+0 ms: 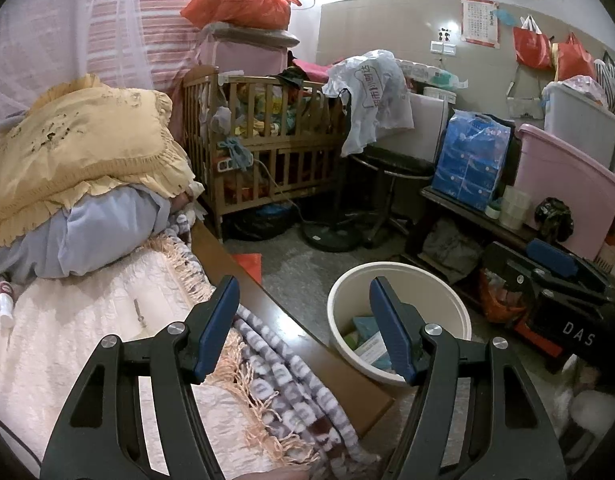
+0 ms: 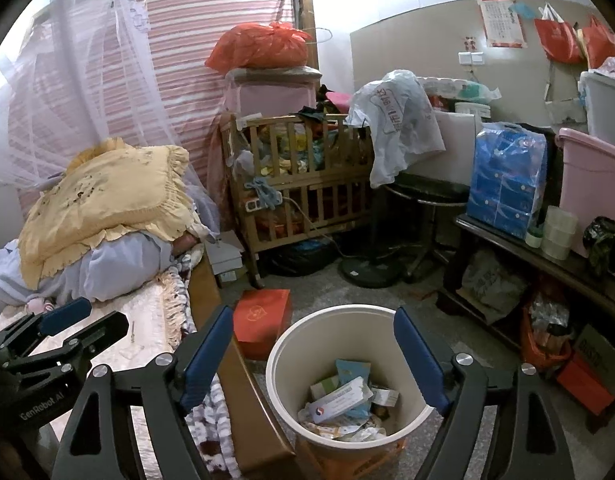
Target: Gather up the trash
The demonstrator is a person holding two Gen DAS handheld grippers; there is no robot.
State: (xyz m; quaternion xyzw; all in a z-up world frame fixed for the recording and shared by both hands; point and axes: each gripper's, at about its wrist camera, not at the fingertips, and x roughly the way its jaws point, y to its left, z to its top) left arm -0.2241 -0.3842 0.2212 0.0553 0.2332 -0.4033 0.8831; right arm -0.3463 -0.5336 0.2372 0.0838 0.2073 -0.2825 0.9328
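Observation:
A cream trash bin (image 2: pixel 407 420) stands on the floor beside the bed and holds several paper and card scraps (image 2: pixel 339 400). My right gripper (image 2: pixel 313 316) is open and empty, held above the bin's mouth. My left gripper (image 1: pixel 303 284) is open and empty over the bed's wooden edge, left of the bin (image 1: pixel 339 312). On the bed, a small white bottle (image 1: pixel 5 310) lies at the far left and a thin stick-like item (image 1: pixel 141 314) lies on the pink quilt. The left gripper also shows in the right wrist view (image 2: pixel 67 316).
A yellow pillow (image 1: pixel 79 140) lies on bedding. A red box (image 2: pixel 261 320) sits on the floor by the bed. A wooden crib (image 1: pixel 263 140), a stool (image 1: pixel 391 168), a fan base (image 1: pixel 331 236) and a low bench (image 1: pixel 487 216) with a pink tub (image 1: pixel 567 184) ring the floor.

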